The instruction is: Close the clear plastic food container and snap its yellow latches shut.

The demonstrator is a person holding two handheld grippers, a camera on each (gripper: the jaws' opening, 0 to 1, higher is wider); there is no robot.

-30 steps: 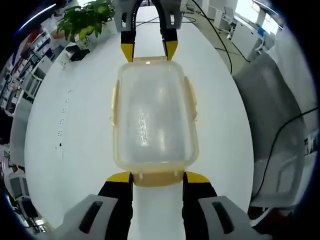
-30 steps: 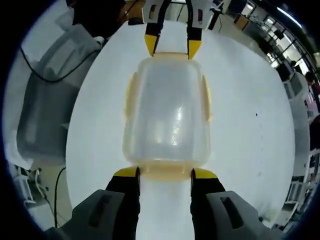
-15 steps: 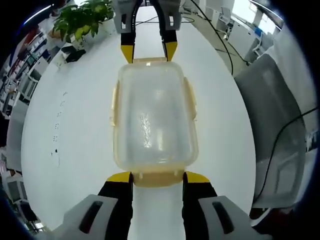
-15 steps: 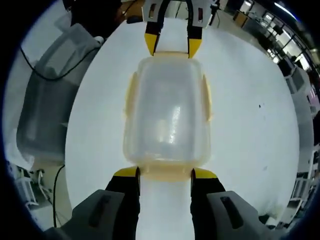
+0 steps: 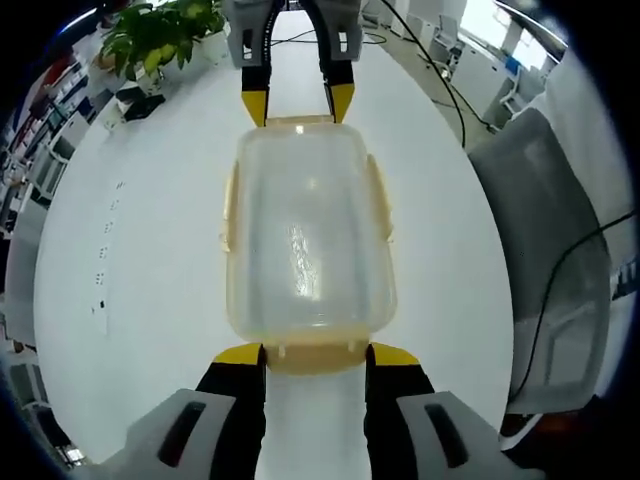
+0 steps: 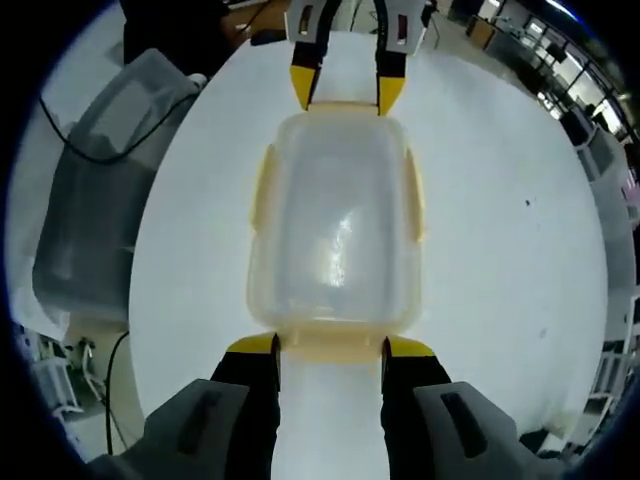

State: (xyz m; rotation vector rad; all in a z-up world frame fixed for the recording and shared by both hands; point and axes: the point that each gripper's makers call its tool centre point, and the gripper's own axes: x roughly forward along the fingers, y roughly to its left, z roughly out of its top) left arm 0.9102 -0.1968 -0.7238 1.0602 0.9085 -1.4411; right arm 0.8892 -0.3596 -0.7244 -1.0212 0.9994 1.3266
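Nearest, low in the left gripper view: the left gripper (image 5: 316, 355), fingers (image 5: 240, 400) spread wide. Brackets the near end latch (image 5: 315, 352) of the container (image 5: 305, 240), yellow tips touching the latch's two sides. Cannot tell whether clamped on the latch or only resting against it. Probably set there to steady that end.

Same arrangement low in the right gripper view: the right gripper (image 6: 330, 347), fingers (image 6: 250, 400) equally wide, tips against the opposite end latch (image 6: 330, 343). Again impossible to say whether squeezing or merely bracing.

Between the two, lengthwise: the container, clear and seemingly empty, lid (image 5: 300, 200) already seated on top. Sits over the middle of the white surface (image 5: 130, 250), pinned end to end, likely to stop any sliding while the latches get pressed.

Along the long sides: side latches (image 5: 380, 200), yellow, flaring out a little from the walls. Judged not yet snapped, so lid closing looks done and latching remains.

Farther off, beyond the far end: the opposing gripper facing back in each view. Past the surface: a plant (image 5: 165, 30), a grey chair (image 5: 560, 250) and trailing cables (image 5: 440, 80).
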